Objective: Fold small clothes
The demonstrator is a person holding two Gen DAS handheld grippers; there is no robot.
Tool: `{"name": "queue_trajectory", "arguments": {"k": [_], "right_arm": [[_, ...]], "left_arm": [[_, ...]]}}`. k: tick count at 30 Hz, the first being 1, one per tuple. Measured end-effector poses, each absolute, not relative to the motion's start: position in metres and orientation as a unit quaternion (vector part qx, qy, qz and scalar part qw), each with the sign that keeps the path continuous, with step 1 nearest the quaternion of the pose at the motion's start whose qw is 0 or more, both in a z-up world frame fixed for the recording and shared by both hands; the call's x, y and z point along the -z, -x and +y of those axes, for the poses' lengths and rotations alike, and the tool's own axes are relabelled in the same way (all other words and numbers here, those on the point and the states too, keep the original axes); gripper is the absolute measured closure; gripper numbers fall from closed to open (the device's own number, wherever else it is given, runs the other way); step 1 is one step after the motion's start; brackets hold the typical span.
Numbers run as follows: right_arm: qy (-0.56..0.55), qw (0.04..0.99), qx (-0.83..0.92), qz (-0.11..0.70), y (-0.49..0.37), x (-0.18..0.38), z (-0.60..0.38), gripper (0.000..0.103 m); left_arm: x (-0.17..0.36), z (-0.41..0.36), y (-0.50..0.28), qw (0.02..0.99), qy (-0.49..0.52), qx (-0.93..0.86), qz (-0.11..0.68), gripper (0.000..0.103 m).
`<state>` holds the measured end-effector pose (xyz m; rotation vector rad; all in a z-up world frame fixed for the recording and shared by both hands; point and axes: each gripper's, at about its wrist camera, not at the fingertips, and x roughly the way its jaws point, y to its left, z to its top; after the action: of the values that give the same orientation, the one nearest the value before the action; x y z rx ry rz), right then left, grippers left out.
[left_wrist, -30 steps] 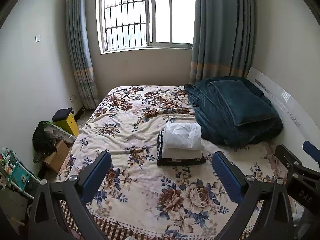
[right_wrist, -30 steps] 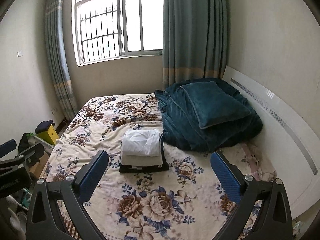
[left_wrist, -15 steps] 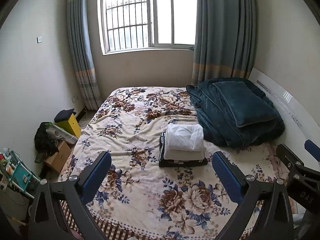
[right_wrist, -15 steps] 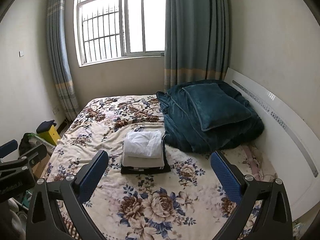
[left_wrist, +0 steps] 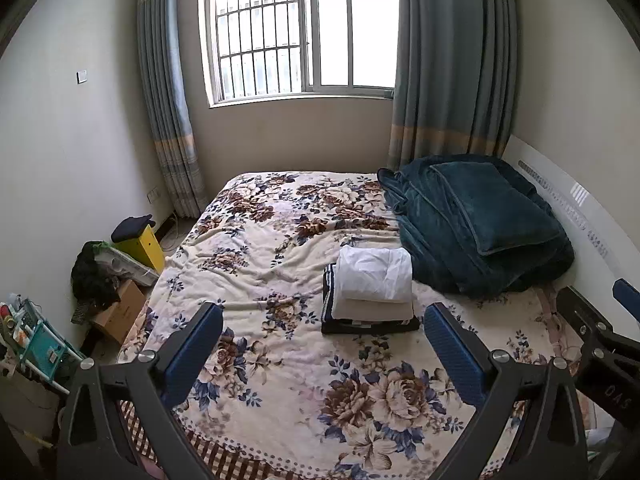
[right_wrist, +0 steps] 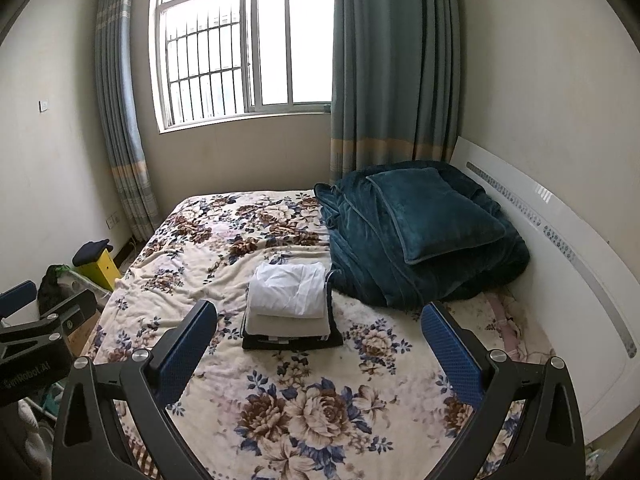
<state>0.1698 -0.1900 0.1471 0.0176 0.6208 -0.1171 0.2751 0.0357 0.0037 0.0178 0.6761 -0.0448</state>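
A stack of folded clothes (left_wrist: 372, 288) lies on the floral bedspread (left_wrist: 280, 360), a white piece on top, a beige one under it and a dark one at the bottom. It also shows in the right wrist view (right_wrist: 288, 308). My left gripper (left_wrist: 320, 344) is open and empty, held well above the bed's near end. My right gripper (right_wrist: 320, 340) is open and empty too, beside the left one. Each gripper shows at the edge of the other's view.
A teal blanket with a pillow (left_wrist: 480, 224) is piled at the right next to the white headboard (right_wrist: 568, 264). Boxes, a yellow stool (left_wrist: 144, 240) and clutter stand on the floor left of the bed. A window and curtains are behind.
Both grippers have drawn back and up a little from the bed; the stack looks slightly farther away. Nothing on the bed has moved.
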Motion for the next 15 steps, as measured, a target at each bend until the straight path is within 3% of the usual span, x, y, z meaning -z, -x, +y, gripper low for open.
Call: {"name": "queue_trajectory", "arguments": {"k": [15], "right_arm": [[-0.004, 0.948, 0.054, 0.313, -0.1779, -0.1385, -0.1865, 0.0]], "left_arm": [[-0.0003, 0.0378, -0.2746, 0.94, -0.007, 0.01, 0.341, 0.0]]}}
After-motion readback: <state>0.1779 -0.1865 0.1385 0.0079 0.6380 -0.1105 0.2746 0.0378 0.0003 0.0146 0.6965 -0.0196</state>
